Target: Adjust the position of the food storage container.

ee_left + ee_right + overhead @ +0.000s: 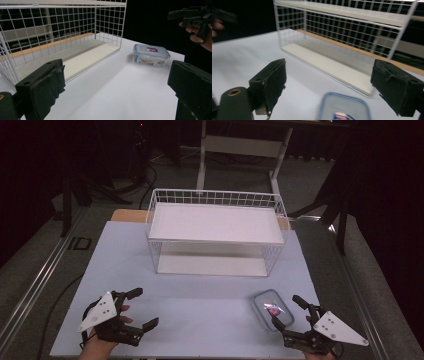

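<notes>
A clear plastic food container with a blue-rimmed lid and a red-and-blue label lies flat on the pale table at the front right. My right gripper stands open just to its right, with its jaws on either side of the container's near end and not touching it. In the right gripper view the container lies low between the wide-apart jaws of my right gripper. My left gripper is open and holds nothing at the front left. In the left gripper view the container sits far beyond my left gripper.
A white wire shelf rack with an upper and a lower white board stands across the back middle of the table, its open side toward me. The rack fills the upper left of the left gripper view. The floor and a desk frame lie behind.
</notes>
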